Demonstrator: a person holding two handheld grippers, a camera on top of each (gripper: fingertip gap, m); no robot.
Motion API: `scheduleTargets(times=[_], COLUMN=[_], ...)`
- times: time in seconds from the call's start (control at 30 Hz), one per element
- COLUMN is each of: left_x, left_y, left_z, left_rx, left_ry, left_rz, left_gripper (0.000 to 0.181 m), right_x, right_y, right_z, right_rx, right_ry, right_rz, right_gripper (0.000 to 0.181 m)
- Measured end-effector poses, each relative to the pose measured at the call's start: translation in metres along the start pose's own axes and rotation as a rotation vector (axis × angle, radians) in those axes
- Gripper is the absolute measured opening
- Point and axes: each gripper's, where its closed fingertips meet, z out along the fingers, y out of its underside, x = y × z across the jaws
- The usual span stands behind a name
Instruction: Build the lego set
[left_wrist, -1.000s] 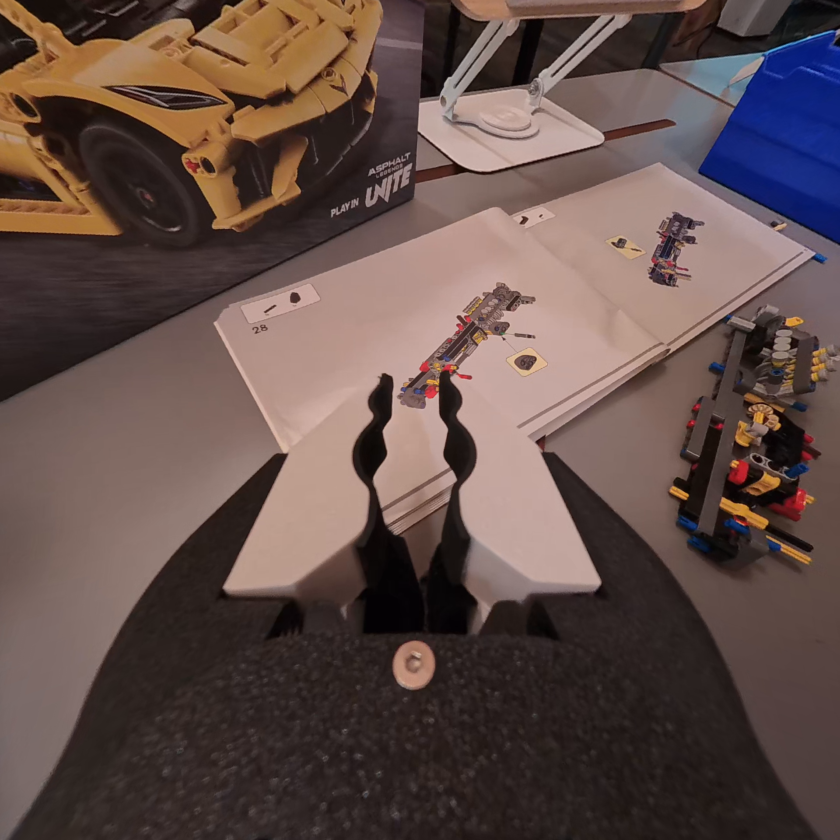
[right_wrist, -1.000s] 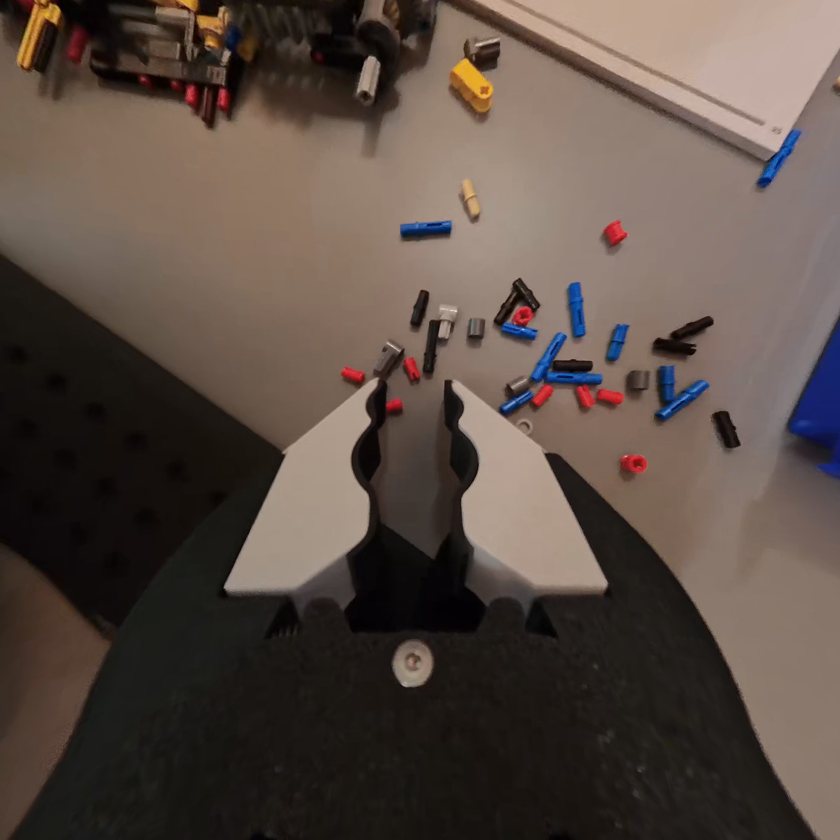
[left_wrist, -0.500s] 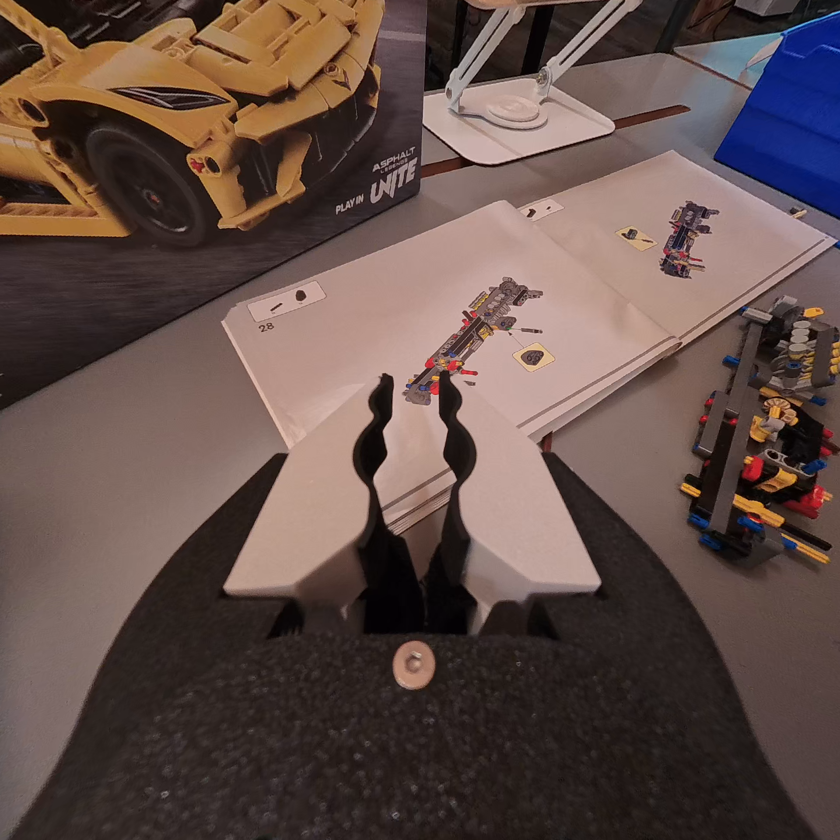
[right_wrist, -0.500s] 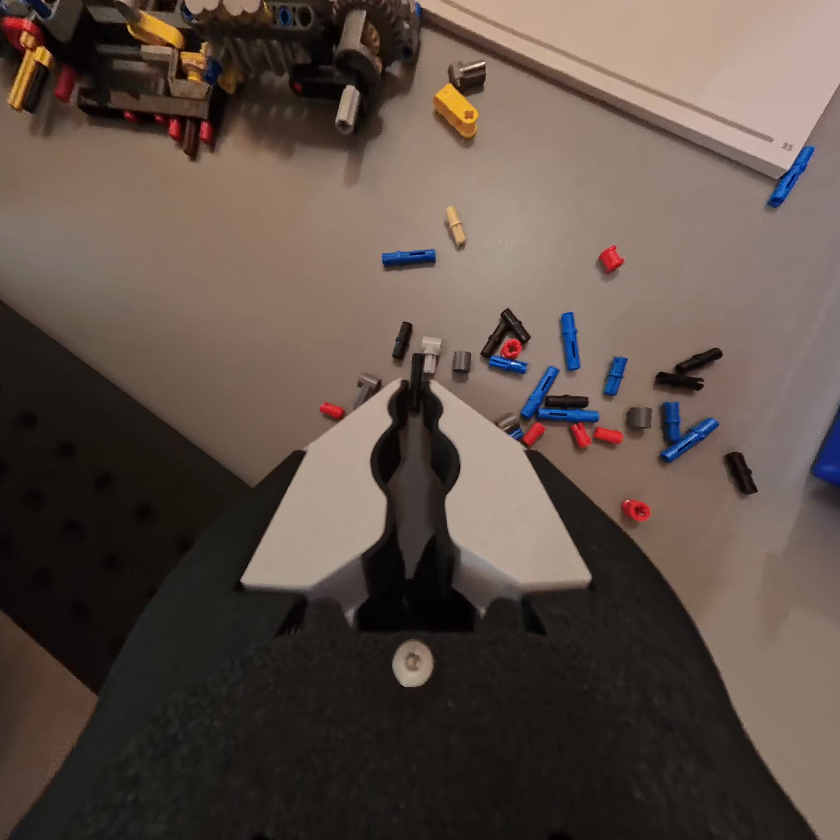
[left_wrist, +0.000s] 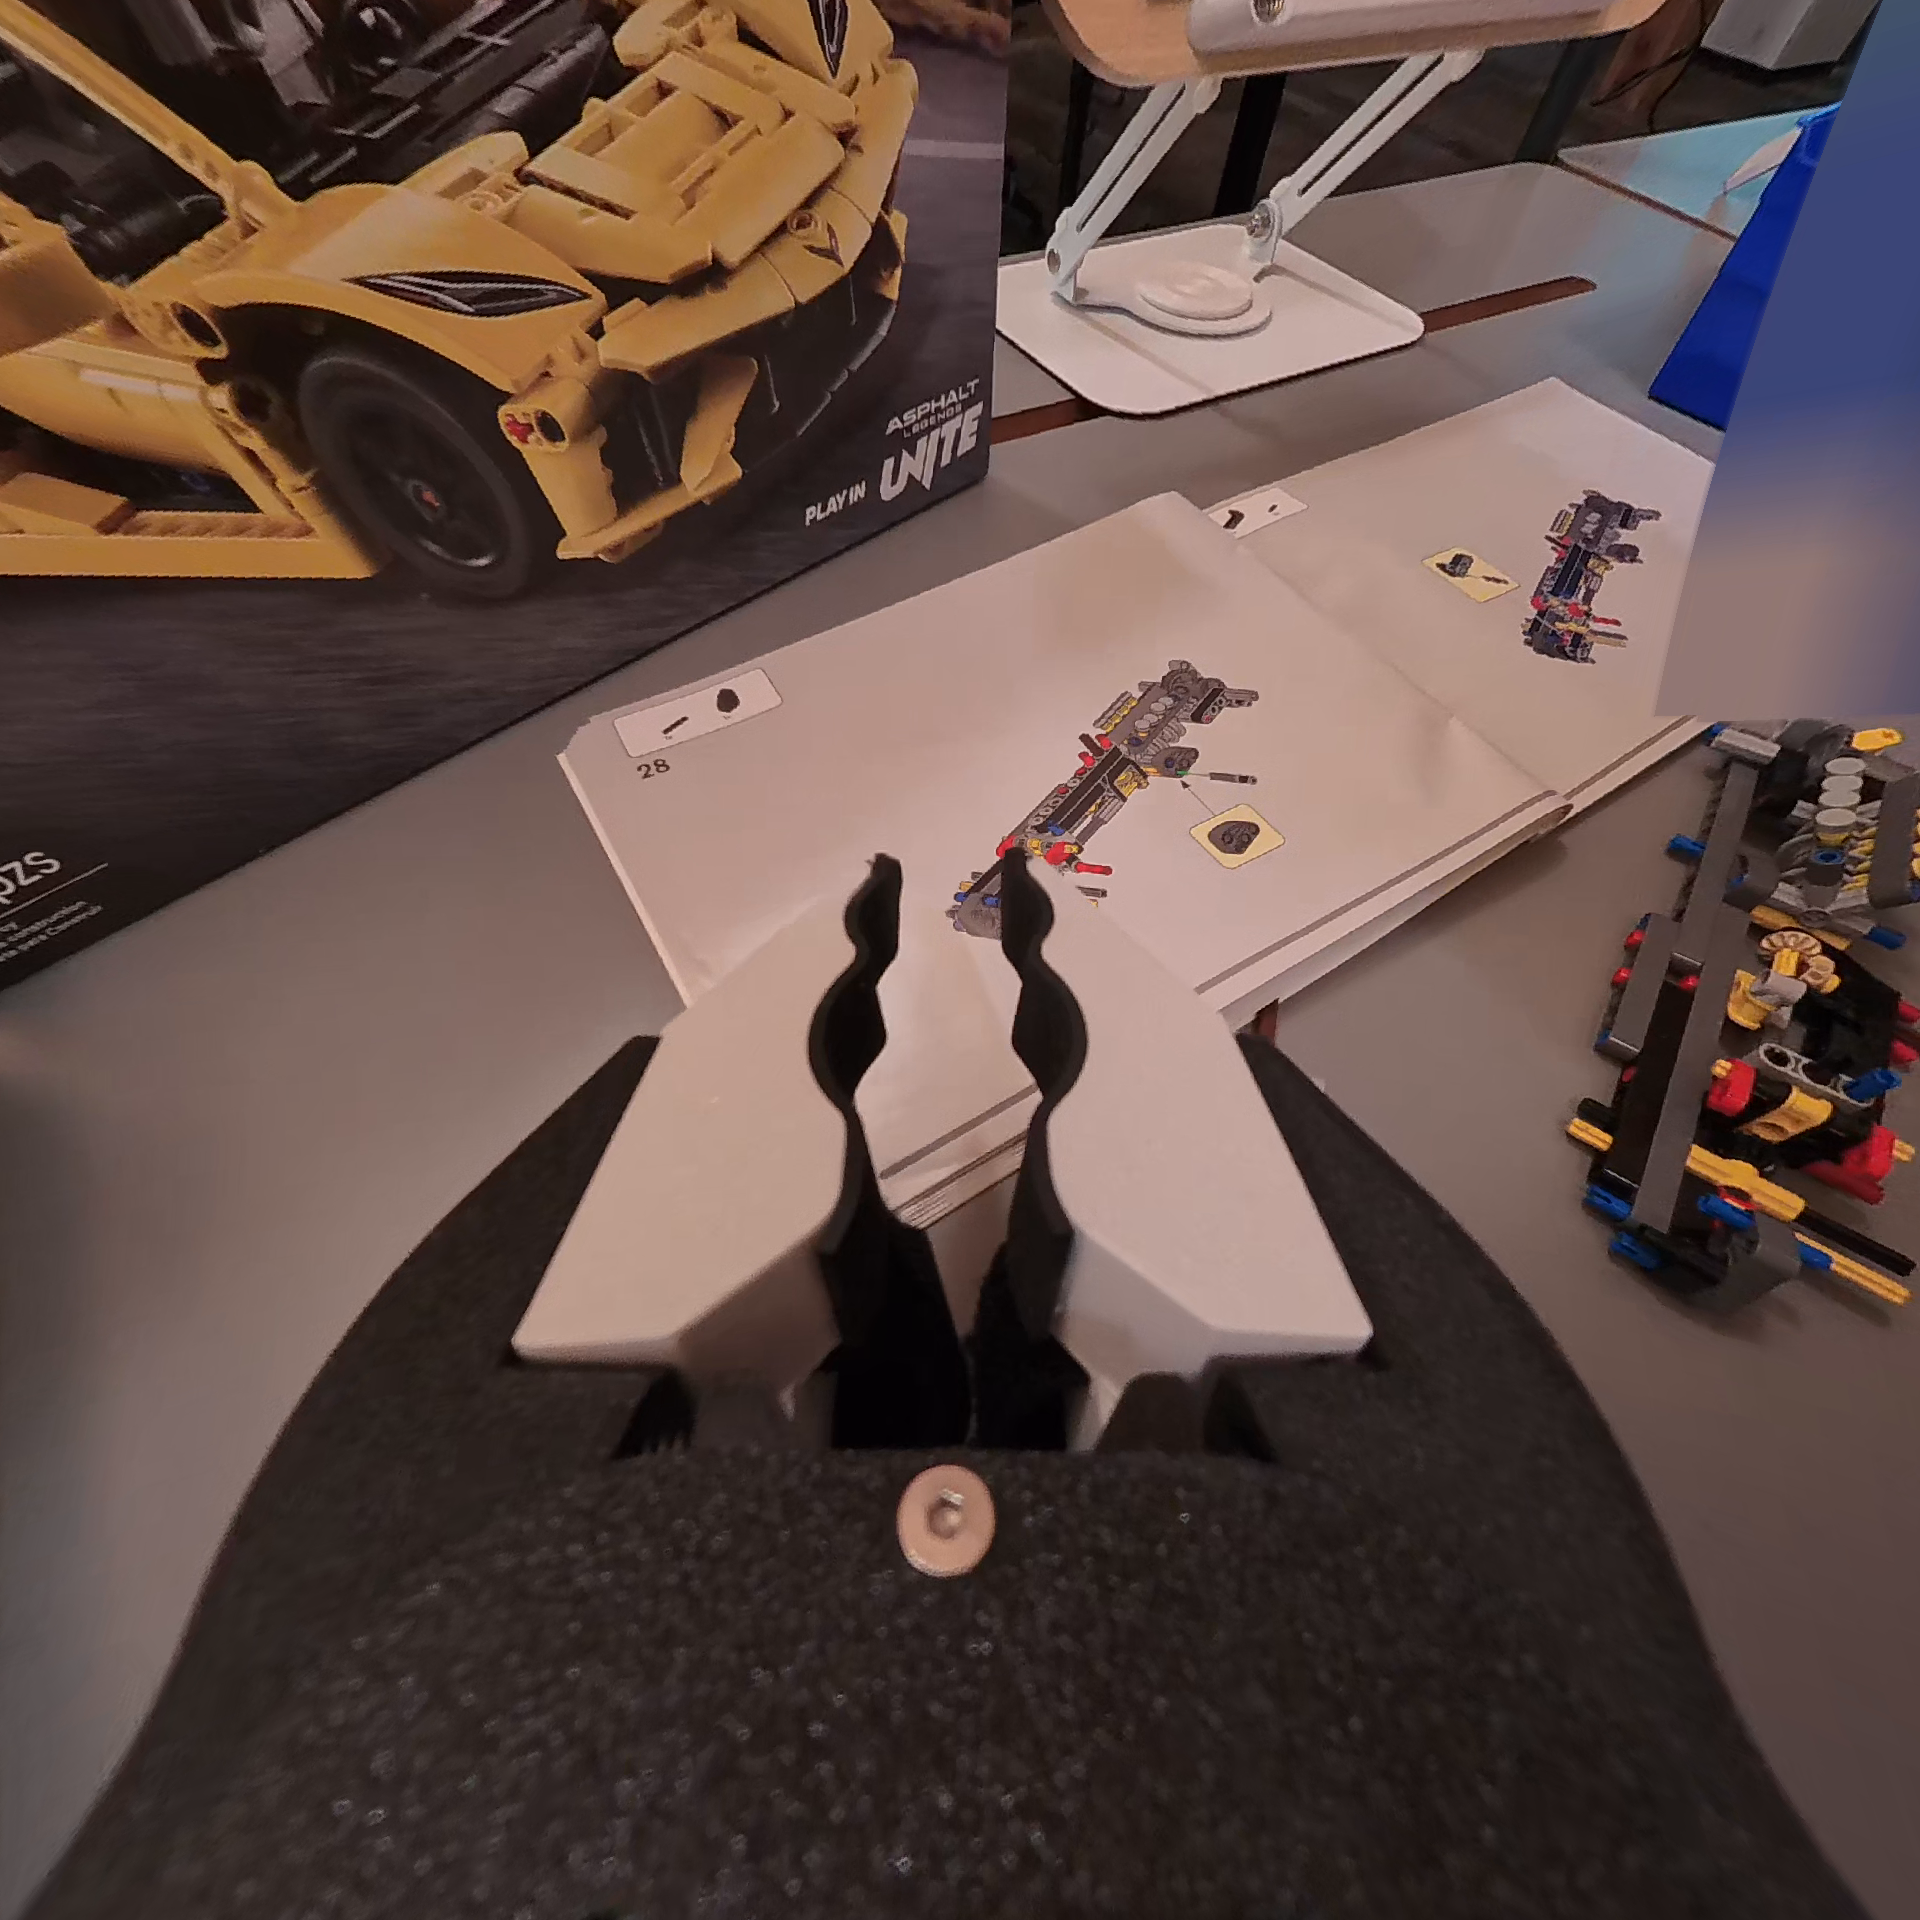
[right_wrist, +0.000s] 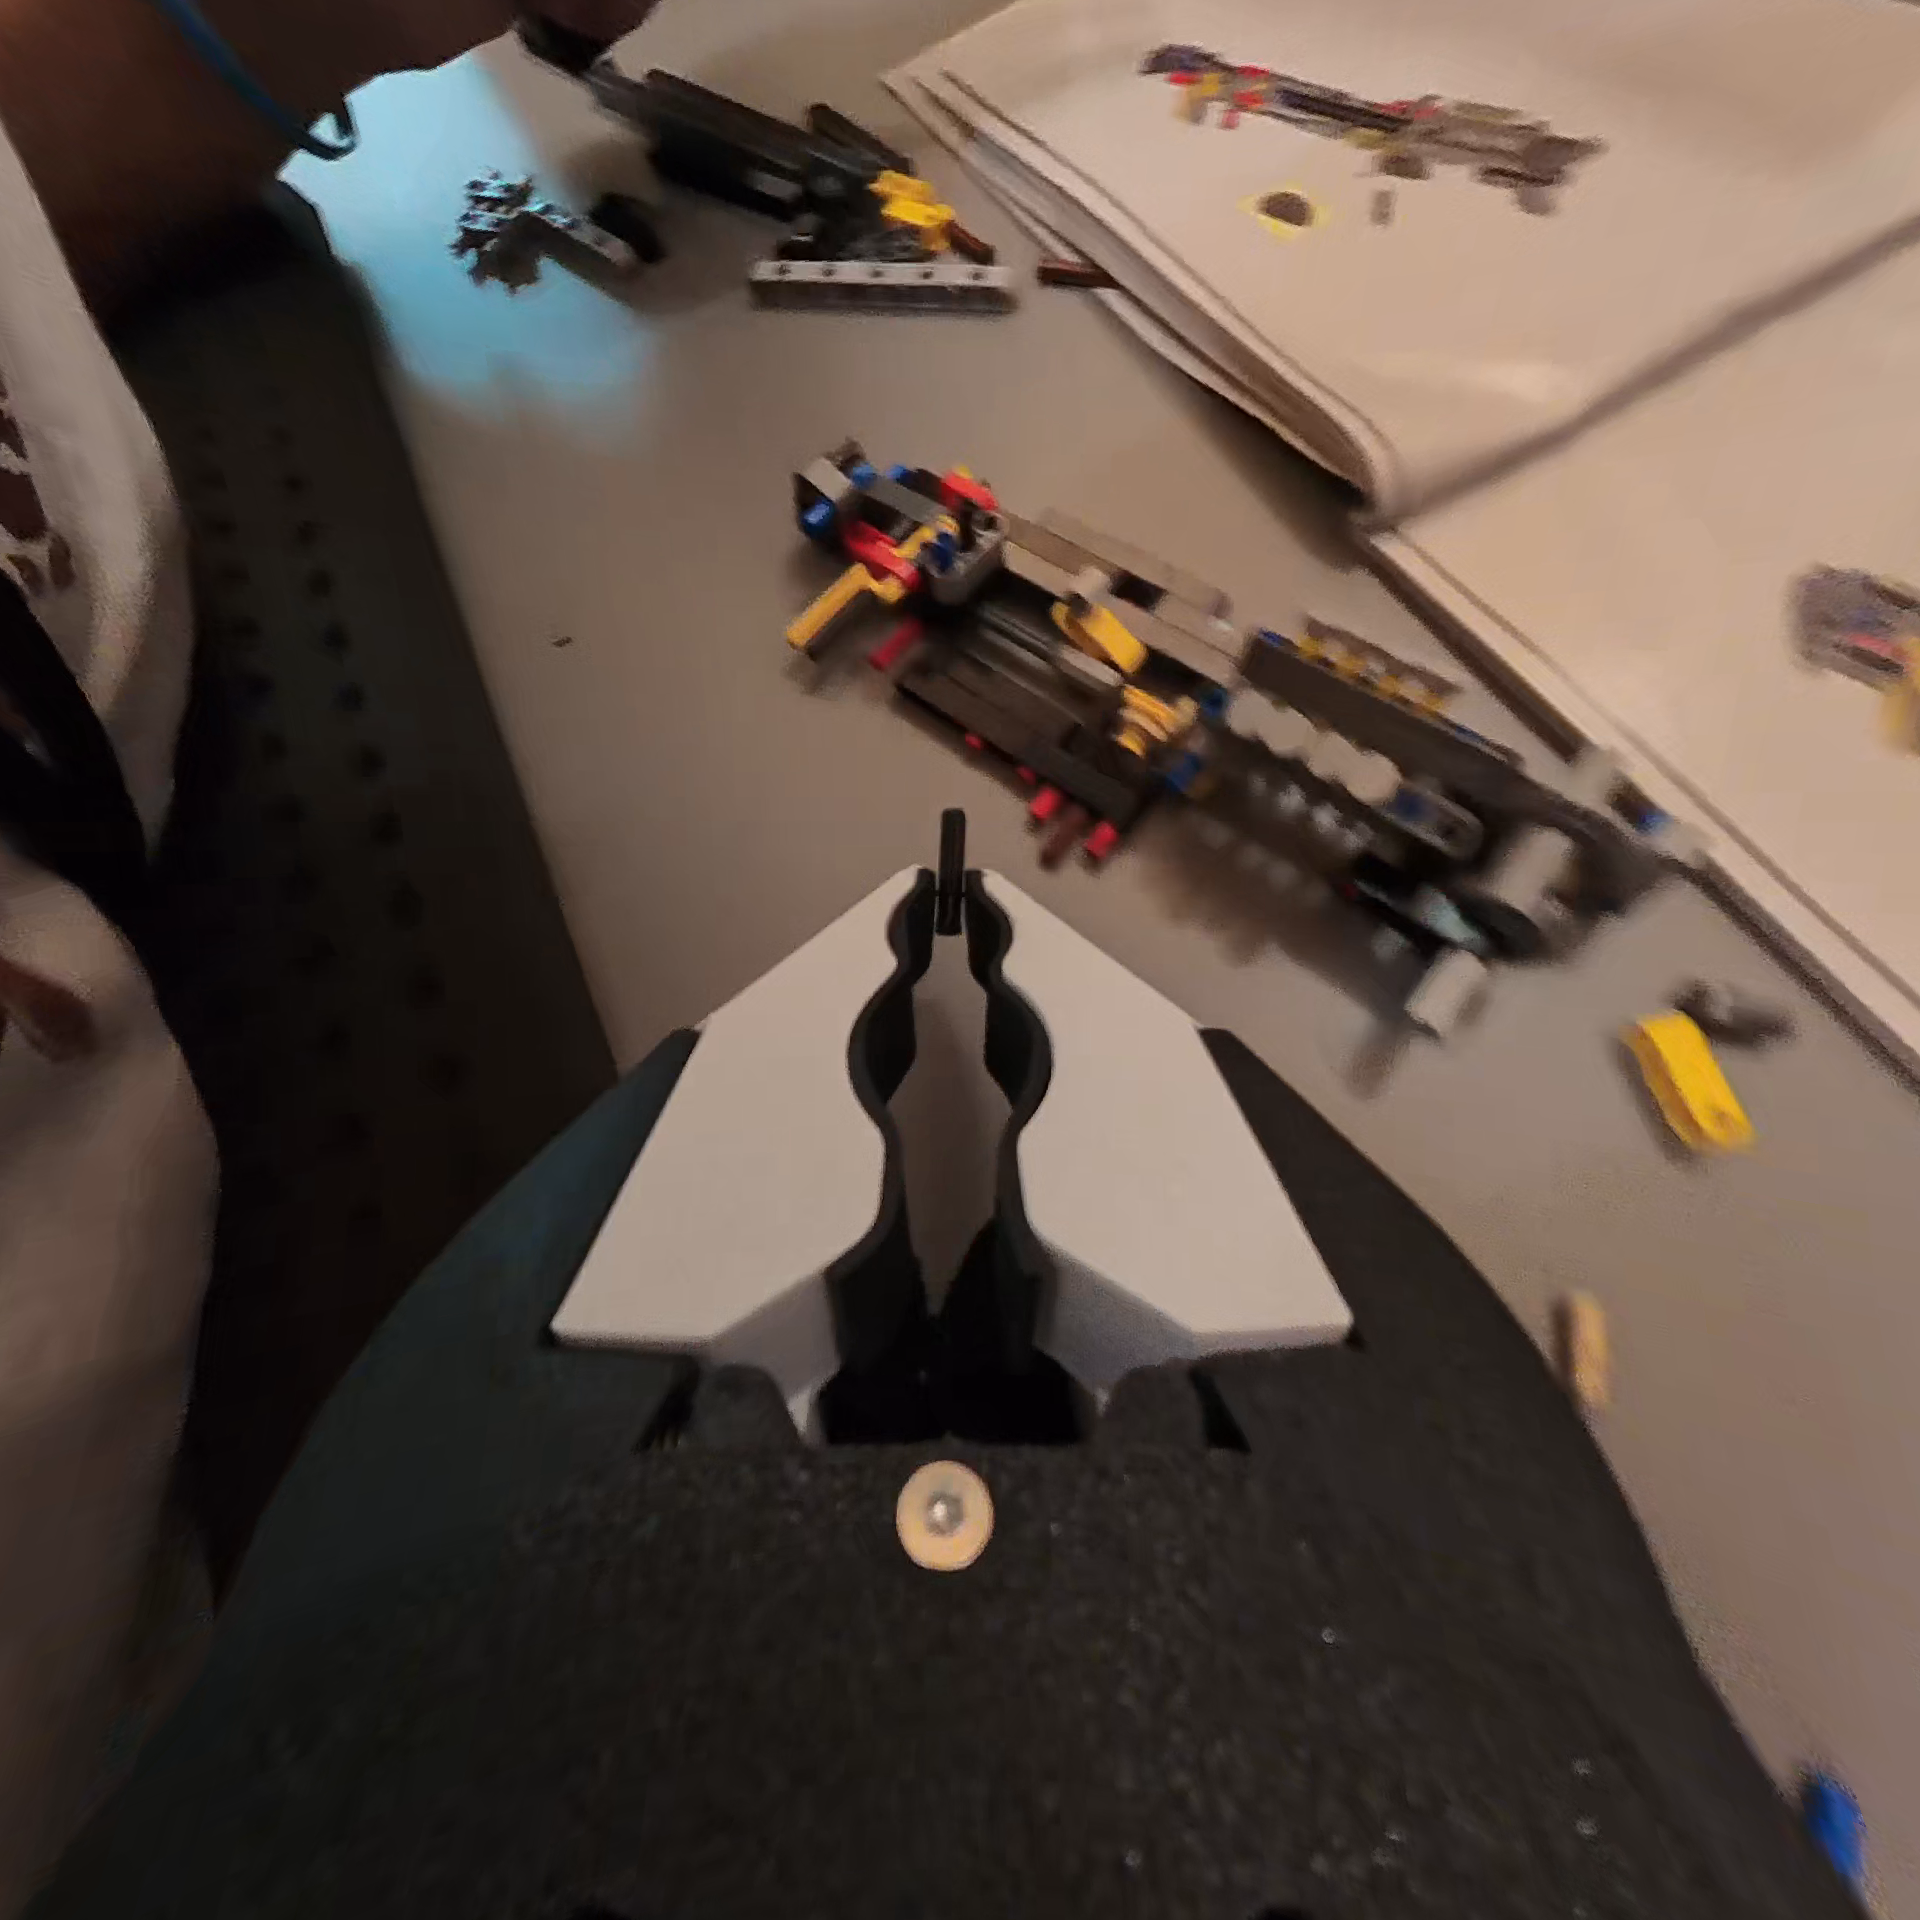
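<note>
One black pin stood pinched upright at the tips of the right gripper, above the grey table near one part-built chassis. Half a second before, it hung over the scattered loose pins. Left gripper was spread, empty, over one open manual, unchanged.

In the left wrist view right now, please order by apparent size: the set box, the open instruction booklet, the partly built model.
1. set box, cut off by the frame
2. open instruction booklet
3. partly built model, clearly smallest
</note>
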Motion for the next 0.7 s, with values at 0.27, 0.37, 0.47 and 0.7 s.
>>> scheduleTargets(times=[0.27, 0.37, 0.47, 0.7], left_x=[-0.001, -0.002, -0.005, -0.003], left_y=[0.002, 0.001, 0.002, -0.003], left_z=[0.001, -0.001, 0.000, -0.011], left_rx=[-0.010, -0.006, -0.015, -0.009], left_ry=[0.008, 0.000, -0.017, 0.005], left_rz=[-0.020, -0.015, -0.005, 0.094], left_gripper=[0.018, 0.018, 0.018, 0.021], right_x=[-0.006, -0.003, -0.001, 0.003], right_y=[0.009, 0.009, 0.010, -0.034], right_z=[0.040, 0.040, 0.038, 0.011], right_rx=[-0.164, -0.148, -0.138, 0.201], right_ry=[0.052, 0.073, 0.089, 0.164], right_rz=[-0.206, -0.190, -0.172, -0.130], right_gripper=[0.005, 0.005, 0.008, 0.019])
